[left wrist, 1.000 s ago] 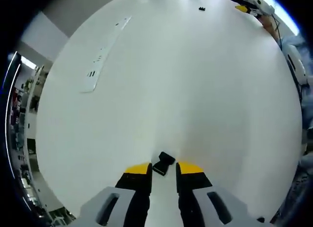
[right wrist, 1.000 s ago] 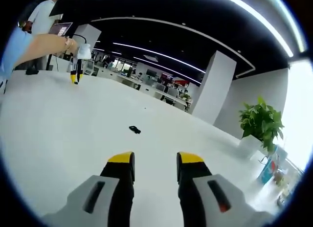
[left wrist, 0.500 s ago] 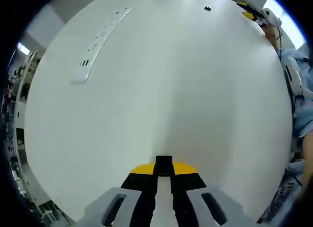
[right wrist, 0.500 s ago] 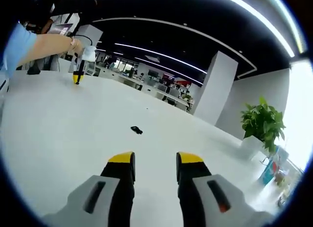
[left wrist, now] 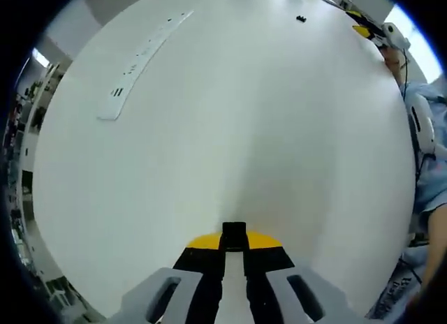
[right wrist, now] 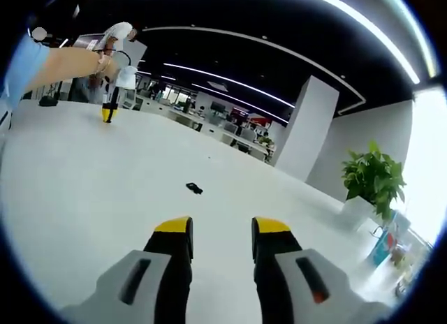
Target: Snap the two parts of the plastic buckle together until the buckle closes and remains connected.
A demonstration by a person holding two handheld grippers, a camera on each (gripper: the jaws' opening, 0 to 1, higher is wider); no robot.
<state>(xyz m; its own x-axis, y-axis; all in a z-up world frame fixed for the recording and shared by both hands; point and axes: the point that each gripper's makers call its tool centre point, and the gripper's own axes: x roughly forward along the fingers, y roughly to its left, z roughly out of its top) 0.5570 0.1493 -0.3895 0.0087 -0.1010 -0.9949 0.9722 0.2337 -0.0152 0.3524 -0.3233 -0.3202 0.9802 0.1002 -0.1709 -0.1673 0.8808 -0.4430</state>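
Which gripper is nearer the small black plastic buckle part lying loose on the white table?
Right. The right gripper points toward the loose black buckle part, jaws apart; the left gripper is farther away, clamping the other buckle part.

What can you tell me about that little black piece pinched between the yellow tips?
It is a small black buckle part, plastic by its look, squarish and matte. The left hand-held gripper has its yellow-tipped jaws shut on it, so just its upper end sticks out above them. It sits low over the white table; whether it touches the surface cannot be told.
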